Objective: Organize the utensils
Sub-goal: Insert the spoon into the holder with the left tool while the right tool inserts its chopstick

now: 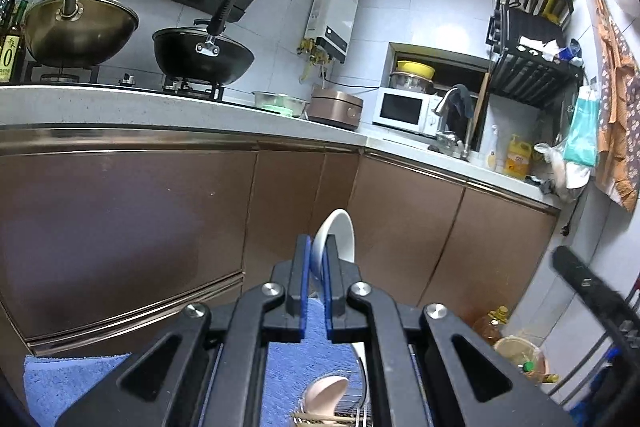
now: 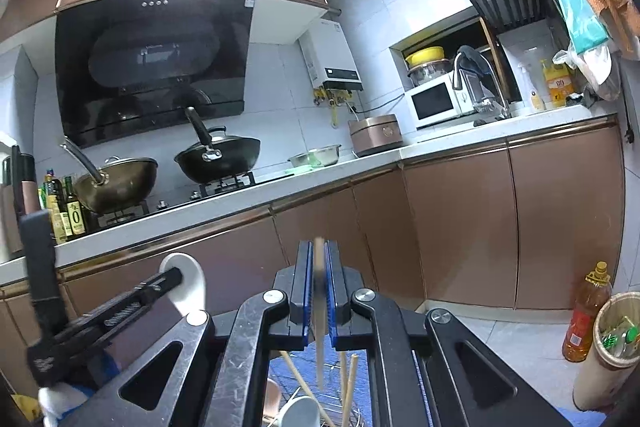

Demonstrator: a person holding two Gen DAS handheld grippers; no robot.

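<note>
My left gripper is shut on a white ceramic spoon, held up in the air with its bowl above the fingertips. It shows in the right wrist view too, where the left gripper holds the white spoon at the left. My right gripper is shut on a wooden chopstick, blurred and hanging down through the jaws. Below lie a wire rack with more chopsticks, a white spoon, and a pink spoon.
A blue towel lies under the rack. Brown cabinets and a white counter stand ahead with two woks, a rice cooker and a microwave. An oil bottle and a bin stand on the floor at right.
</note>
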